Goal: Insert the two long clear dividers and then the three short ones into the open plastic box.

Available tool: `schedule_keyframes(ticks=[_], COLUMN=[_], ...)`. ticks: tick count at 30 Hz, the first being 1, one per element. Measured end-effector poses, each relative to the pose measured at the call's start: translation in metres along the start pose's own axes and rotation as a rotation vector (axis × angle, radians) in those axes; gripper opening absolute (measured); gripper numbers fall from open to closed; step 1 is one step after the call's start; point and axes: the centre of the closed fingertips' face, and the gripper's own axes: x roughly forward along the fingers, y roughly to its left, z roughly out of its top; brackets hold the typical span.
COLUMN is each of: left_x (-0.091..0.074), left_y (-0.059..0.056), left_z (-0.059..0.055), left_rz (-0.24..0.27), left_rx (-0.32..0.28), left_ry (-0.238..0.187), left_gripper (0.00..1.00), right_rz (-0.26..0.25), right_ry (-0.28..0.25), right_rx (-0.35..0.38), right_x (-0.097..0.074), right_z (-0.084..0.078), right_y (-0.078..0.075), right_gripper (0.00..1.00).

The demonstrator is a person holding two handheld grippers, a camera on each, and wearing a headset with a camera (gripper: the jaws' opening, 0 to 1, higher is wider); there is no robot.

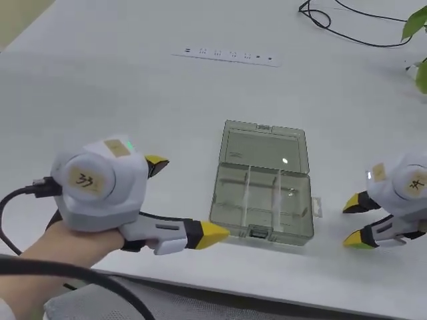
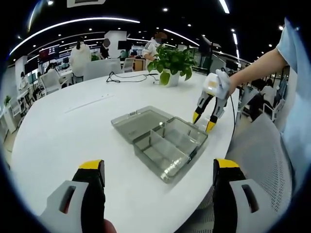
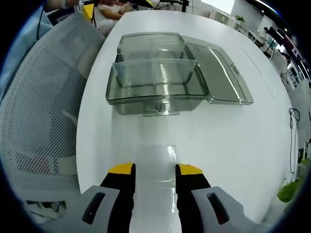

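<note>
Now R gripper (image 3: pixel 155 168) is pinching clear divider (image 3: pixel 155 191) flat by its edges, aiming at open box (image 3: pixel 131 94) just ahead, prob. for insertion; L gripper (image 2: pixel 158 163) is idling wide open, empty, near box.

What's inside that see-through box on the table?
With its lid open, the box shows upright clear dividers that partition it, and nothing else inside. Nothing covers the inside, but the clear dividers blur together, so I cannot count them.
</note>
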Motion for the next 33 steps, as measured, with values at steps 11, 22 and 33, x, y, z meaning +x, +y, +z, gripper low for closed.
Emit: schedule_keyframes(ticks=[11,22,33], left_x=[0.003,0.003,0.007], left_y=[-0.002,-0.002,-0.002], left_z=[0.004,0.006,0.015], left_rz=[0.001,-0.001,-0.008], left_rx=[-0.016,-0.045,-0.082], left_ry=[-0.019,-0.039,-0.068], left_gripper=[0.94,0.93,0.9], right_rz=[-0.016,-0.048,-0.14], right_ry=[0.007,-0.002,-0.087], right_rx=[0.007,0.021,0.052], right_x=[-0.001,-0.005,-0.033], right_z=[0.001,0.004,0.022], right_y=[0.002,0.002,-0.005], right_gripper=[0.33,0.33,0.32])
